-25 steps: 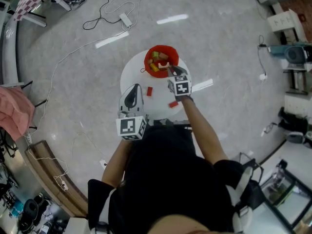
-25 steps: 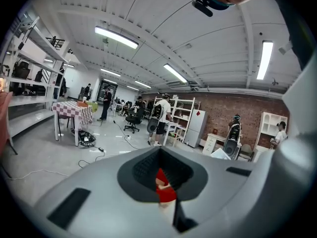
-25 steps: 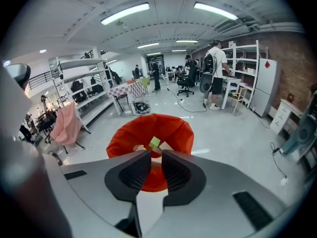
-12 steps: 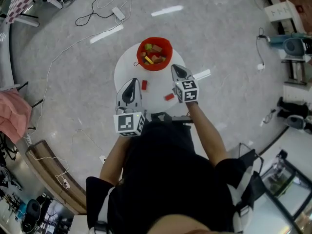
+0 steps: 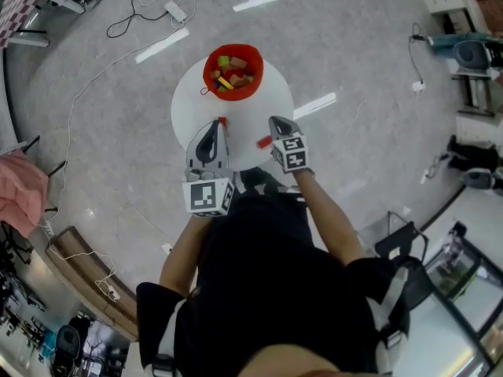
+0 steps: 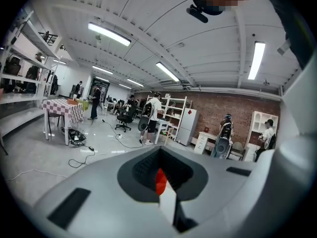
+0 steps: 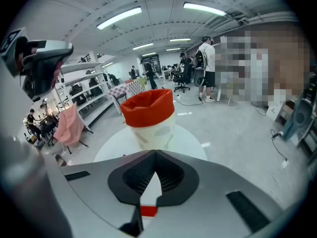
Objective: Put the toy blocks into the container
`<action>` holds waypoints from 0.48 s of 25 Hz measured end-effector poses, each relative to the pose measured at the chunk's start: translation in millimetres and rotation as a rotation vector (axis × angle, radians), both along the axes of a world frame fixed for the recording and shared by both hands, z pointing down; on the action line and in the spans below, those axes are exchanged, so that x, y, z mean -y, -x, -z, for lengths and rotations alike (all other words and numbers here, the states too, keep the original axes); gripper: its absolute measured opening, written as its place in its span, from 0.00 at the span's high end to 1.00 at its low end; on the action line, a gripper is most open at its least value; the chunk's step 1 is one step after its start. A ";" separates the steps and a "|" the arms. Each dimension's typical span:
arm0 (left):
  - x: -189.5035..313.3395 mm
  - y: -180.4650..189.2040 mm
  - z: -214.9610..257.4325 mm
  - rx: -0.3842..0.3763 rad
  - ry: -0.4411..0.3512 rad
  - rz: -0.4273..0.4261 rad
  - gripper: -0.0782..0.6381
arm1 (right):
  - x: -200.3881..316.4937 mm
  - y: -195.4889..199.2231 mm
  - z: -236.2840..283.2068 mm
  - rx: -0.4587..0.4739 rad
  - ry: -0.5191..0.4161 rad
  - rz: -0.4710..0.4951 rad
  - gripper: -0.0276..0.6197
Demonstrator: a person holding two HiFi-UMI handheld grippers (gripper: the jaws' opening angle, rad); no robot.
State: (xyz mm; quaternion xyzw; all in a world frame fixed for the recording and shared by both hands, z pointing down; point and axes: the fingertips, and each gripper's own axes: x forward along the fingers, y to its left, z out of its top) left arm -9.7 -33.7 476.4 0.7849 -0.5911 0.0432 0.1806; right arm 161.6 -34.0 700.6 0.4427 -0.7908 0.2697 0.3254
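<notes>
A red container [image 5: 233, 71] [image 7: 148, 115] with several coloured blocks inside stands at the far edge of the round white table [image 5: 189, 104]. Two red blocks lie on the table: one [image 5: 223, 121] right by the tip of my left gripper [image 5: 218, 124], the other [image 5: 264, 141] just left of my right gripper [image 5: 275, 121]. My left gripper [image 6: 159, 148] is shut and empty; a red block [image 6: 161, 181] shows through the slit below its tips. My right gripper [image 7: 155, 152] is also shut and empty, pointing at the container, with a red block [image 7: 148, 210] seen under it.
Cables and a power strip [image 5: 174, 9] lie on the floor beyond the table. A pink cloth [image 5: 20, 187] hangs at the left, and shelves and equipment [image 5: 471, 53] stand at the right. People [image 6: 153, 113] stand far off in the room.
My right gripper has drawn back from over the container to the near side of the table and its jaws have shut. The left gripper has stayed over the table's near edge.
</notes>
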 end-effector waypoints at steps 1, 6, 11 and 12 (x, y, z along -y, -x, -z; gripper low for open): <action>-0.6 -2.8 -0.2 0.001 -0.003 -0.004 0.89 | -5.4 -0.7 -2.8 -0.002 0.015 0.000 0.96; -4.6 -15.1 -8.9 -0.001 0.010 -0.025 0.89 | -24.2 -4.0 -29.8 -0.015 0.079 0.035 0.90; -5.7 -21.6 -11.5 -0.005 0.023 -0.037 0.89 | -54.7 2.9 -63.3 -0.026 0.251 0.105 0.65; -5.6 -22.0 -12.6 -0.004 0.026 -0.039 0.89 | -59.6 3.9 -69.7 -0.028 0.275 0.118 0.64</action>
